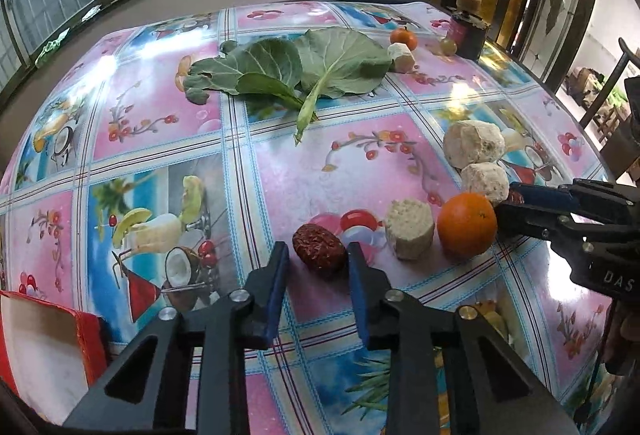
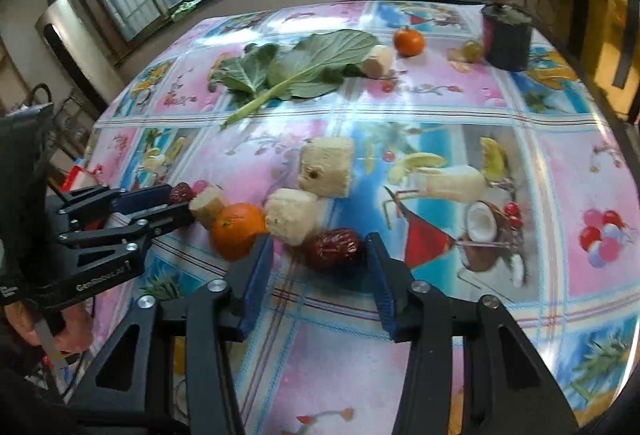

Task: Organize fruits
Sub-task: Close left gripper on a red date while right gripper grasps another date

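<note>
In the left wrist view my left gripper (image 1: 318,246) points down at a wrinkled red date (image 1: 319,250) lying on the table between its fingertips. The right pad is against it and a sliver of cloth shows at the left pad. My right gripper (image 2: 319,237) stands open around a second red date (image 2: 334,249), which lies nearer its right pad. An orange (image 2: 237,231) rests against the outside of its left finger. Pale cut chunks (image 2: 290,215) sit between the two dates. From the right wrist view the left gripper (image 2: 176,201) comes in from the left.
Green leaves (image 1: 300,71) lie mid-table. Beyond them are a small orange (image 1: 404,37), a pale chunk (image 1: 401,57), a green grape (image 1: 448,46) and a dark jar (image 1: 468,31). A red-rimmed box (image 1: 40,347) sits at the near left edge. A person's hand (image 2: 60,339) holds the left gripper.
</note>
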{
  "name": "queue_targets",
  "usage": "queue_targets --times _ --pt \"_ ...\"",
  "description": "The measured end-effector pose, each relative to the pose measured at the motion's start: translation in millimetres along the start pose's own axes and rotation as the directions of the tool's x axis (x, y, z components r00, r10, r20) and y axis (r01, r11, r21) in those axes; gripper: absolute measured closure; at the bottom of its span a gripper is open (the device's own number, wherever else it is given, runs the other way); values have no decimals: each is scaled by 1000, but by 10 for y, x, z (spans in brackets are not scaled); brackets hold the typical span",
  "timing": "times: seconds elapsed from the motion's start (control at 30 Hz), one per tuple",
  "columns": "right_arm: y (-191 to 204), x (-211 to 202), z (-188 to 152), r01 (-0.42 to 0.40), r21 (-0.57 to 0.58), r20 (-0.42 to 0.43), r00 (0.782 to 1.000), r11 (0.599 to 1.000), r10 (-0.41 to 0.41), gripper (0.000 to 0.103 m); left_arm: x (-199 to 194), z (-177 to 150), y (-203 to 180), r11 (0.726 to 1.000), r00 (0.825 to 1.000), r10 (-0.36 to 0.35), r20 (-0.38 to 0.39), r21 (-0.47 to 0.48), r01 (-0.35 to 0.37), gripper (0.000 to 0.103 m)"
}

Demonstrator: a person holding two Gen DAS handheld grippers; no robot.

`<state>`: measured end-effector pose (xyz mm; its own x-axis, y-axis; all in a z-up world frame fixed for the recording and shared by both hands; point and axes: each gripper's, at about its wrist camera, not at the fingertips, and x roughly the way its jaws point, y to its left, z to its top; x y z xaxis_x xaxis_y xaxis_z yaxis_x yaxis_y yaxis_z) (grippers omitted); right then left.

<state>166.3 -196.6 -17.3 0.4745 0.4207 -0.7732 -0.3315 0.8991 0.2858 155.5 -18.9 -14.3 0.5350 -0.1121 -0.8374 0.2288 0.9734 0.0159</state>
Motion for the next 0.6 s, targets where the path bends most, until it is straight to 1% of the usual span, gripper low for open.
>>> queue_targets --times 0.07,0.2,0.37,0.43,0.6 --pt "22 27 12 -1 -14 -12 1000 1000 1 72 5 6 10 1000 1000 -5 1 -2 5 78" --pt "89 30 -16 2 -31 -14 1000 1000 -3 76 -5 -11 40 1000 1000 -18 3 -10 18 79" --pt "111 -10 -84 9 1 -12 1000 1000 -9 79 -29 -34 100 999 999 -46 -2 -21 46 80" --pt "124 -40 -126 21 8 -7 1000 1000 -21 80 -33 -37 104 999 999 -46 -6 -24 46 80" --pt "78 -119 -203 12 62 14 1000 998 -13 81 -76 -83 100 998 999 -52 -14 -42 51 80"
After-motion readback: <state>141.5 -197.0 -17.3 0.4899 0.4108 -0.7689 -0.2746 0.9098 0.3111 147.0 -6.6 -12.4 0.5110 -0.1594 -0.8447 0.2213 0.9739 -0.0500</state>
